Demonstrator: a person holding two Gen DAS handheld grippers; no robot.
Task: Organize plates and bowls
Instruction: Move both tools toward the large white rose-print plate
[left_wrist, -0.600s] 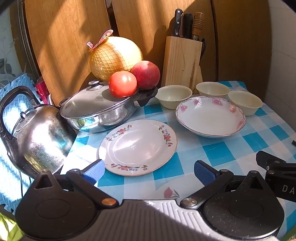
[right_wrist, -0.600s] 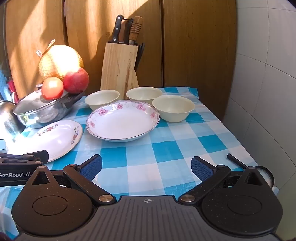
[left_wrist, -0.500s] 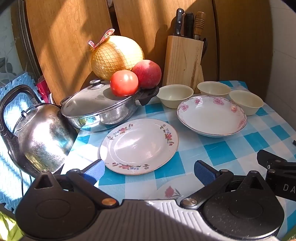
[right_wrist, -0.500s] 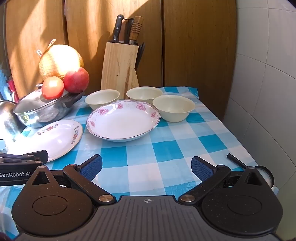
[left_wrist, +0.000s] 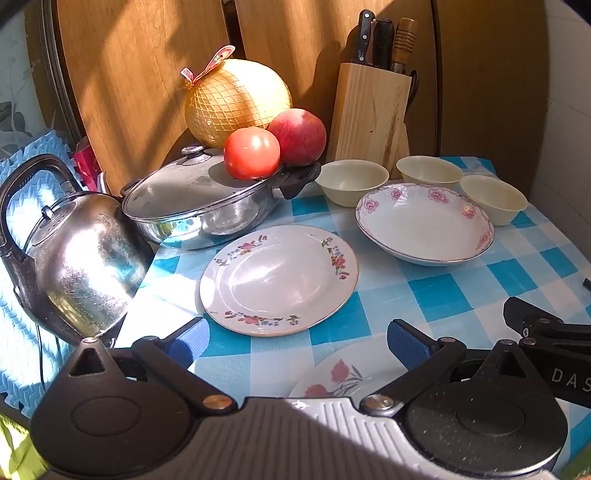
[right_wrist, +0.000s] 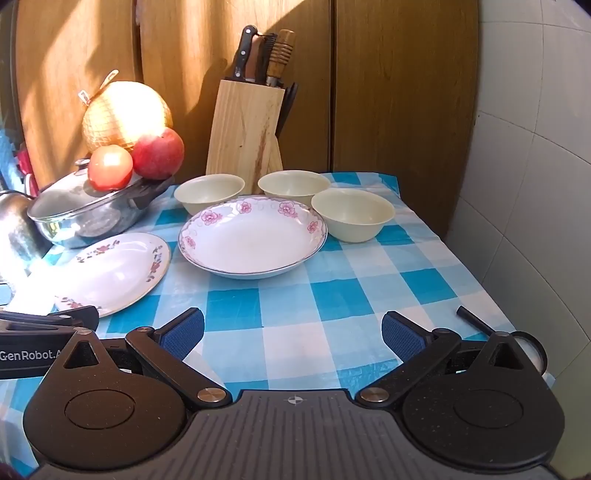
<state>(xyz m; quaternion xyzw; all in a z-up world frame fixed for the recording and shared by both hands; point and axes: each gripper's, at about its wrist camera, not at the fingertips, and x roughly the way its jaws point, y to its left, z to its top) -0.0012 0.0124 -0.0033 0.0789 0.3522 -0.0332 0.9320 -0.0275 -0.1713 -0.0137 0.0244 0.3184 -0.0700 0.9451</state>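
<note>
A flat floral plate (left_wrist: 279, 278) (right_wrist: 114, 271) lies on the checked tablecloth, left of a deep pink-flowered plate (left_wrist: 424, 223) (right_wrist: 253, 236). Three cream bowls stand behind it: left (left_wrist: 351, 181) (right_wrist: 208, 192), middle (left_wrist: 428, 171) (right_wrist: 293, 186), right (left_wrist: 493, 197) (right_wrist: 352, 214). Another floral plate (left_wrist: 332, 378) lies partly hidden under my left gripper (left_wrist: 295, 341), which is open and empty, hovering short of the flat plate. My right gripper (right_wrist: 293, 332) is open and empty above the cloth, short of the deep plate.
A lidded steel pot (left_wrist: 201, 205) carries a tomato (left_wrist: 251, 153), an apple (left_wrist: 297, 136) and a netted pomelo (left_wrist: 238, 101). A kettle (left_wrist: 79, 258) stands at the left. A knife block (right_wrist: 245, 131) stands at the back. A tiled wall (right_wrist: 535, 147) is on the right.
My left gripper has drawn slightly back and up, showing more of the near plate. The right gripper has hardly moved.
</note>
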